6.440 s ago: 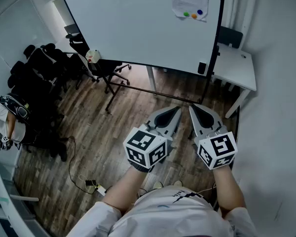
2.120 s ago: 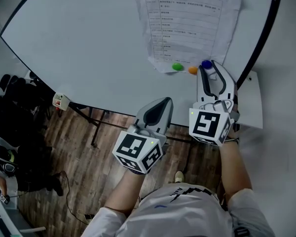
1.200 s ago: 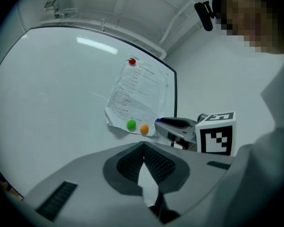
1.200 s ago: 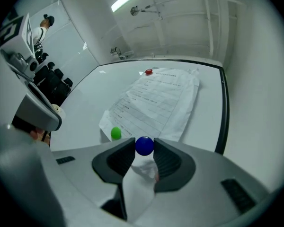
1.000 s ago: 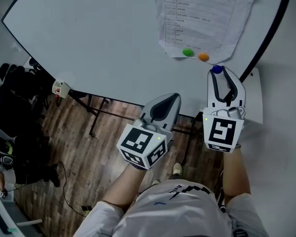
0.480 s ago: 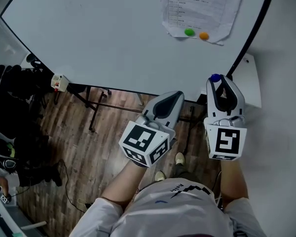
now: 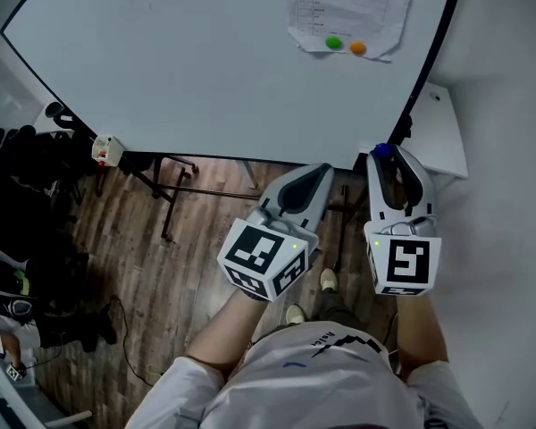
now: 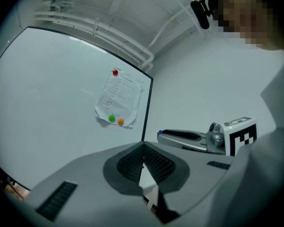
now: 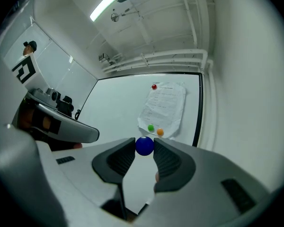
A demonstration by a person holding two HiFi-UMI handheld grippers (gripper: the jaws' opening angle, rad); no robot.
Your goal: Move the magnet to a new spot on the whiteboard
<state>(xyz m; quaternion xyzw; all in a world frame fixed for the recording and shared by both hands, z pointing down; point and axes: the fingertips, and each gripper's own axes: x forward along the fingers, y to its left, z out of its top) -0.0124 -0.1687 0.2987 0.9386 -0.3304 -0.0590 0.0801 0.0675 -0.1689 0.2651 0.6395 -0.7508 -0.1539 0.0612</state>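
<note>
My right gripper (image 7: 386, 153) (image 9: 144, 147) is shut on a round blue magnet (image 9: 144, 145) (image 7: 384, 150), held at its tips and away from the board. The whiteboard (image 7: 214, 52) (image 9: 128, 108) stands ahead, with a sheet of paper (image 7: 344, 7) (image 9: 163, 108) pinned near its right edge. A green magnet (image 7: 333, 42) (image 9: 151, 127) and an orange magnet (image 7: 357, 48) (image 9: 159, 132) sit on the sheet's lower edge, a red magnet (image 9: 154, 86) (image 8: 115, 72) at its top. My left gripper (image 7: 302, 181) (image 8: 143, 155) is shut on nothing, lower left of the right one.
A white table (image 7: 438, 132) stands right of the board's black frame (image 7: 429, 61). Black chairs (image 7: 18, 177) crowd the left over a wooden floor (image 7: 161, 257). A small white box (image 7: 105, 148) sits below the board's lower left. A wall (image 7: 509, 195) is close on the right.
My right gripper closed on the blue magnet beside the orange one, pulled it off the paper, and has drawn back down and away from the board. The left gripper stayed shut.
</note>
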